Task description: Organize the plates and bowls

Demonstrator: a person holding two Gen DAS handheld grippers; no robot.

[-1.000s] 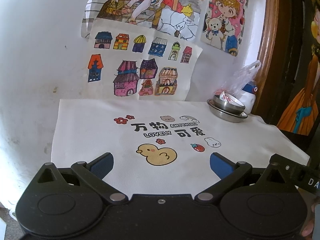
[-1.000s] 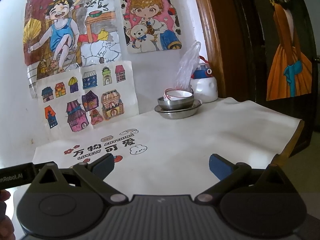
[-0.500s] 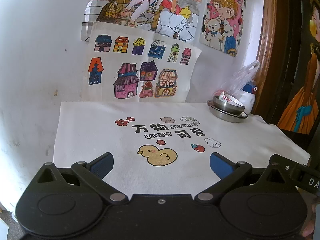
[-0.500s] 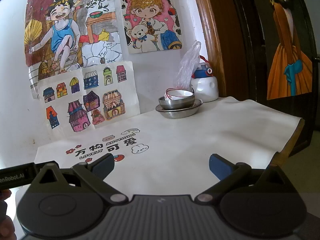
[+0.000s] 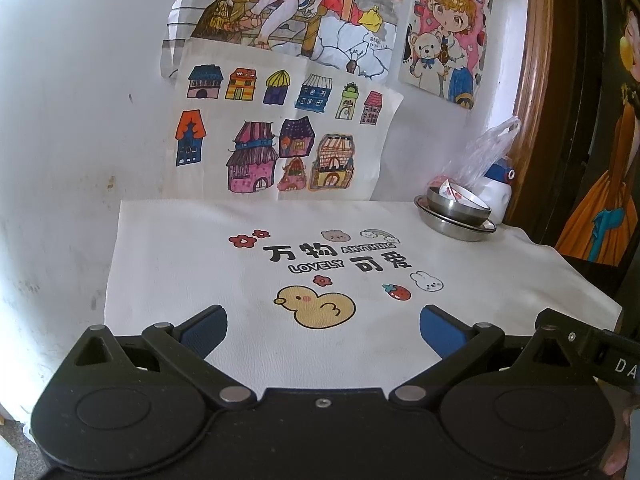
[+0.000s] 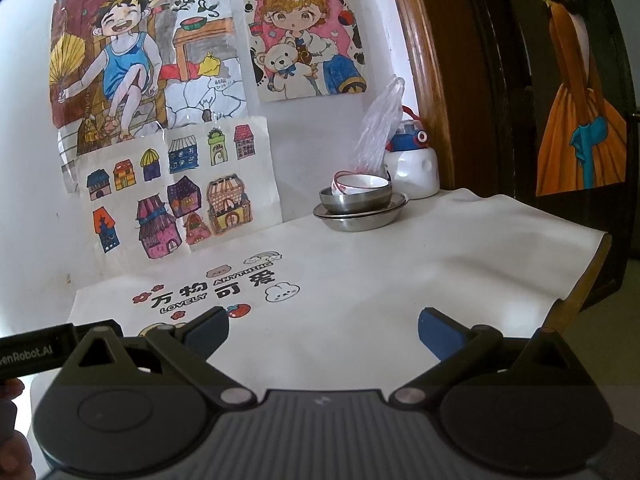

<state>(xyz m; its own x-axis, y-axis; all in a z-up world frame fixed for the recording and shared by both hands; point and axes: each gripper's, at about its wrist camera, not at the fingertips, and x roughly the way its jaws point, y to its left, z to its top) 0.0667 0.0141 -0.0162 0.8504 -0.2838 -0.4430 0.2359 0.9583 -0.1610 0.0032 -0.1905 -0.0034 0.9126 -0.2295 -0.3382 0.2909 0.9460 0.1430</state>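
Observation:
A stack of dishes stands at the table's far right corner: a steel plate [image 5: 456, 229] [image 6: 360, 216] at the bottom, a steel bowl [image 5: 456, 209] [image 6: 356, 199] in it, and a white bowl with a red rim [image 5: 460, 194] [image 6: 360, 182] tilted inside that. My left gripper [image 5: 323, 330] is open near the front edge, over the duck print, with nothing between its blue pads. My right gripper [image 6: 323, 330] is open too, empty, well short of the stack.
A white cloth [image 5: 192, 264] [image 6: 440, 264] with cartoon prints covers the table. Behind the stack stand a white bottle with a blue and red lid [image 6: 412, 164] and a clear plastic bag [image 6: 380, 120]. Drawings hang on the wall; a wooden door frame [image 6: 432, 80] rises at right.
Both views have shifted only slightly; the grippers remain open and the stack has not moved.

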